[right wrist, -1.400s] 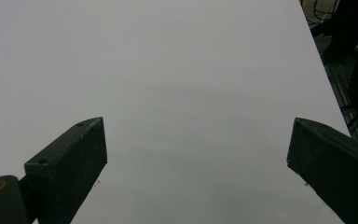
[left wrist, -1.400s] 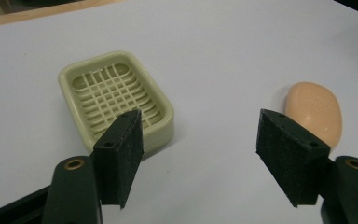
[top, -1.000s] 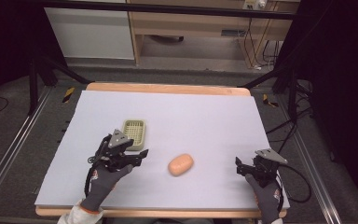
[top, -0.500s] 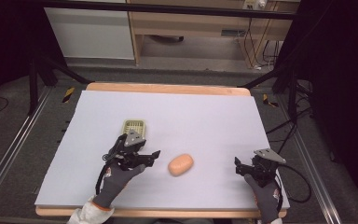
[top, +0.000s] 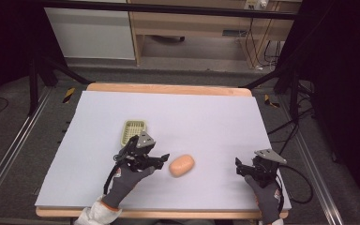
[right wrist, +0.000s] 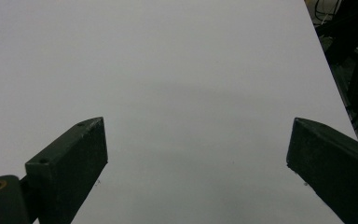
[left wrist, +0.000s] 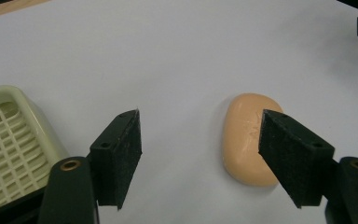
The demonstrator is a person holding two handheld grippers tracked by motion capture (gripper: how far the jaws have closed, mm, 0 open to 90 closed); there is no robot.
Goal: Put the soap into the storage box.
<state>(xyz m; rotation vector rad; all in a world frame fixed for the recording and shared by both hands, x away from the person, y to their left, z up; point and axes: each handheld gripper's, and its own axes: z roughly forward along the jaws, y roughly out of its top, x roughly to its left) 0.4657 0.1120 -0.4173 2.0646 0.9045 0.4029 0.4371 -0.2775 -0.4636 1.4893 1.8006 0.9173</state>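
Grey floor, wooden cabinet behind — dark drapes, cables

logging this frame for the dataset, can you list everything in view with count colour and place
soap bar: 1, peach-orange, on the table near its front middle, just ahead of the left hand-held gripper
soap dish: 1, pale green with a slatted grid, left of centre, behind the left hand-held gripper
table: 1, pale lilac-grey top with a wooden edge
left hand-held gripper: 1, black, jaws open, reaching toward the soap bar
right hand-held gripper: 1, black, jaws open, over bare table at front right
gloved hands: 2, dark grey, at the front edge
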